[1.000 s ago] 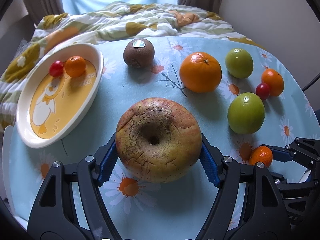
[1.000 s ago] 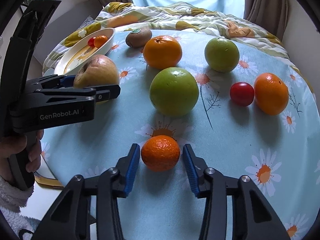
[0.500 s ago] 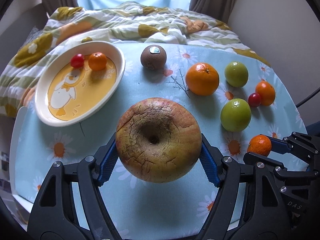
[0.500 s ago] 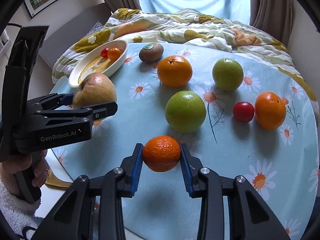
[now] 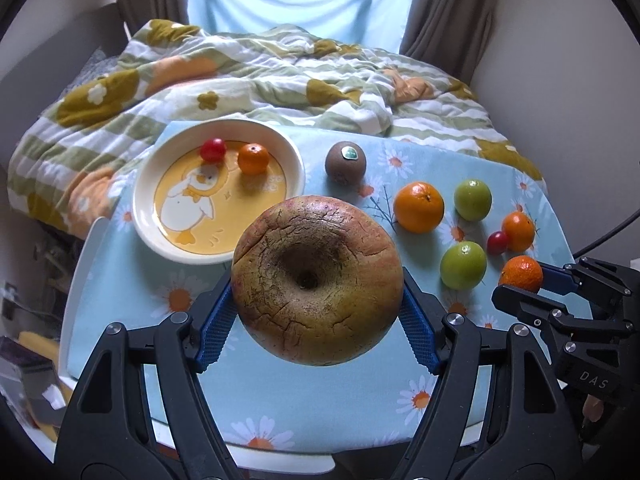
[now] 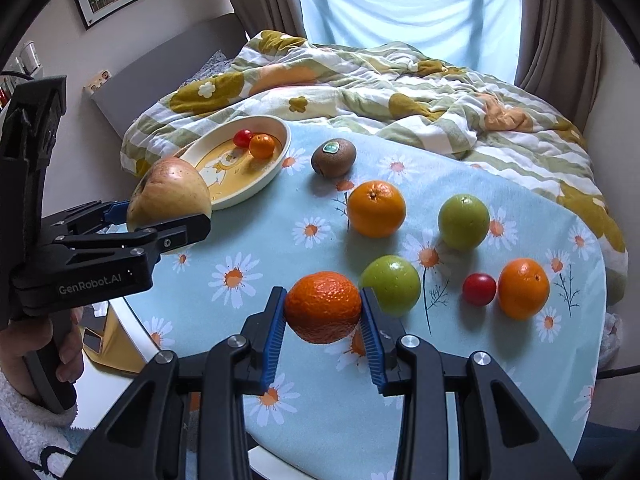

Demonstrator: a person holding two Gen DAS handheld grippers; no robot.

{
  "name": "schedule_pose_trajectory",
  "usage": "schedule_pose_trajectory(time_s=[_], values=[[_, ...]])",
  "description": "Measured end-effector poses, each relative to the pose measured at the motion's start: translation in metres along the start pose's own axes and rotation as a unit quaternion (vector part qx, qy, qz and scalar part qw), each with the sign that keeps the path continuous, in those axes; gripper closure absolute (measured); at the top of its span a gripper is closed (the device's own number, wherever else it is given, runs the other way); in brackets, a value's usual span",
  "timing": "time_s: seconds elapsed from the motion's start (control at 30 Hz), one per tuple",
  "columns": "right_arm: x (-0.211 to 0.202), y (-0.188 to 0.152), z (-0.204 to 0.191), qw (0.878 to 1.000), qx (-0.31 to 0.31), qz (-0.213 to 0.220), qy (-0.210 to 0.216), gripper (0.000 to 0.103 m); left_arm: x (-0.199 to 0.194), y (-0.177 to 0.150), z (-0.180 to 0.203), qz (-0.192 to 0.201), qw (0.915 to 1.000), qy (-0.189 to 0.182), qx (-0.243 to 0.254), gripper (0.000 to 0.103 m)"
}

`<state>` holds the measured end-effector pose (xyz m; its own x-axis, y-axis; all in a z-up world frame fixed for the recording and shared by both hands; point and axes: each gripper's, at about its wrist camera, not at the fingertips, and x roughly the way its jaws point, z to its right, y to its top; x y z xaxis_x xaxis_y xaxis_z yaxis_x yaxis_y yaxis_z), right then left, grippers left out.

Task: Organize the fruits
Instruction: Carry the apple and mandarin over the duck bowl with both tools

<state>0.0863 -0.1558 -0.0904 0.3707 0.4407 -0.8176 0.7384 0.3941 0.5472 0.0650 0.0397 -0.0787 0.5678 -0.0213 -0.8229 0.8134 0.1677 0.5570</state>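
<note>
The left hand-held gripper [image 5: 316, 320] grips the apple [image 5: 317, 280] above the desk [image 5: 280, 392], the right hand-held gripper [image 6: 323, 336] clamps a mandarin [image 6: 322, 307], both apparently bound for the plate [image 5: 160, 240] ahead-left, which collects fruit.

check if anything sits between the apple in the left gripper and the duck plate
Nothing visible does. The apple, clamped in the left gripper, is held above the tablecloth, just short of the plate rim. The cherry tomato and small orange lie at the plate's far side, leaving the near part free.
</note>
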Motion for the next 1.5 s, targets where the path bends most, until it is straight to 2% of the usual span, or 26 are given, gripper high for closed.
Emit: schedule_pose_trajectory(time_s=[0.47, 0.8, 1.17, 1.5], values=[[0.024, 0.065, -0.052, 0.999, 0.034, 0.021, -0.011, 0.069, 0.011, 0.045, -0.081, -0.008, 0.9993, -0.011, 0.036, 0.023], [0.066, 0.100, -0.083, 0.998, 0.062, 0.021, -0.020, 0.069, 0.055, 0.074, -0.132, -0.027, 0.9974, -0.021, 0.064, 0.023], [0.098, 0.116, -0.094, 0.993, 0.102, -0.001, -0.056, 0.069, 0.111, 0.089, -0.156, -0.045, 0.9913, -0.041, 0.117, 0.022], [0.110, 0.126, -0.089, 0.990, 0.112, -0.009, -0.087, 0.069, 0.140, 0.096, -0.153, -0.047, 0.9871, -0.046, 0.146, 0.022]])
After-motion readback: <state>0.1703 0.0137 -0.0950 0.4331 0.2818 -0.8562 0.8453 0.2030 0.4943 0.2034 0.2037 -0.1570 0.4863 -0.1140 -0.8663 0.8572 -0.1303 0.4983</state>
